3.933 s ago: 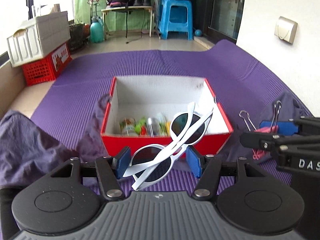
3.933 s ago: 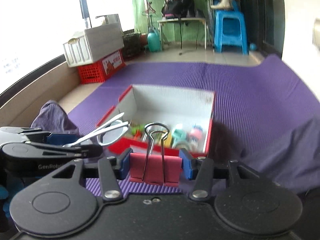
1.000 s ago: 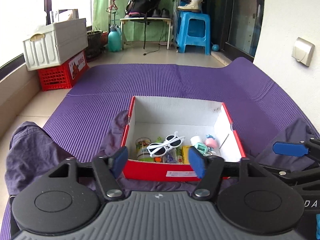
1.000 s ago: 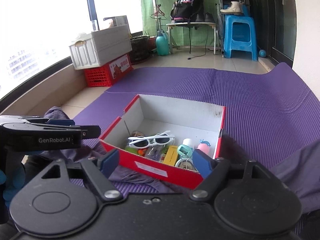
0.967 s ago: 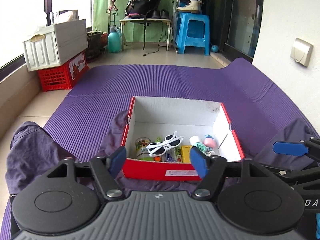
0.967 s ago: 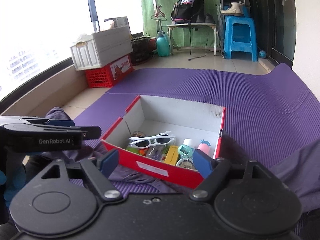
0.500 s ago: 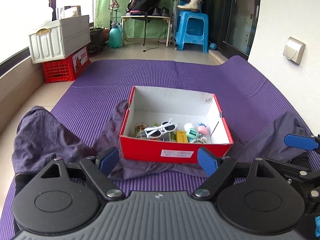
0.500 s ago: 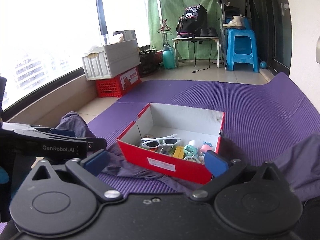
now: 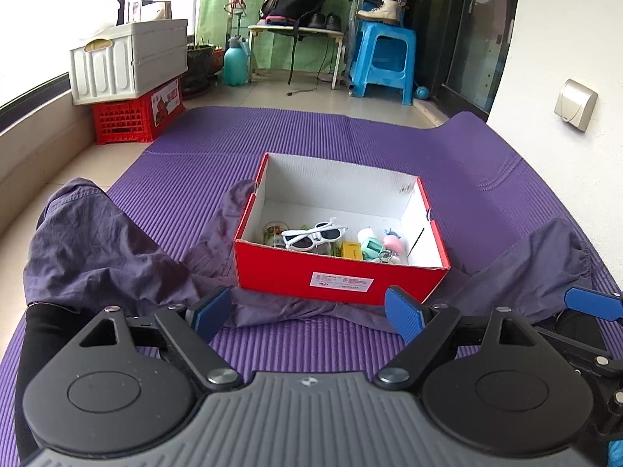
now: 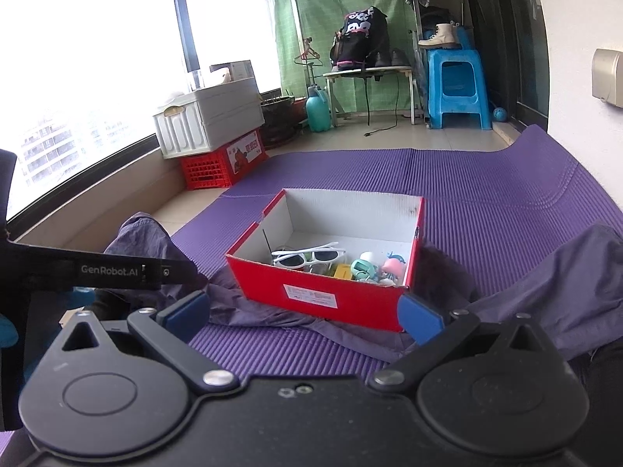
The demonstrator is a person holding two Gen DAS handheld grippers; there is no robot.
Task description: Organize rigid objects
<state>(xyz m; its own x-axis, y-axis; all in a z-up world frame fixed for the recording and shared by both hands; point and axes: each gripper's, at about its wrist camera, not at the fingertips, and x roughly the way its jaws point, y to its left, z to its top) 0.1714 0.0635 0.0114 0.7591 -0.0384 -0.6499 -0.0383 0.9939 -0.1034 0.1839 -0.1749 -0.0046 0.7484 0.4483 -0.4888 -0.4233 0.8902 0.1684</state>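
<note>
A red cardboard box (image 9: 338,278) with white inner walls sits on the purple mat; it also shows in the right wrist view (image 10: 323,295). White sunglasses (image 9: 313,235) lie inside on top of several small items; the right wrist view shows the sunglasses (image 10: 309,255) too. My left gripper (image 9: 307,313) is open and empty, held back from the box's near wall. My right gripper (image 10: 303,317) is open and empty, also short of the box. The left gripper's body (image 10: 101,270) shows at the left of the right wrist view.
Purple-grey cloth (image 9: 101,257) lies bunched on the mat (image 9: 486,155) left, in front and right of the box. A white crate on a red crate (image 9: 132,89) stands far left. A blue stool (image 9: 383,62) and a small table stand at the back. A wall is at the right.
Both grippers have let go of the sunglasses and the pink binder clip, which went into the box. Both have drawn back and up from the box, jaws opened wider.
</note>
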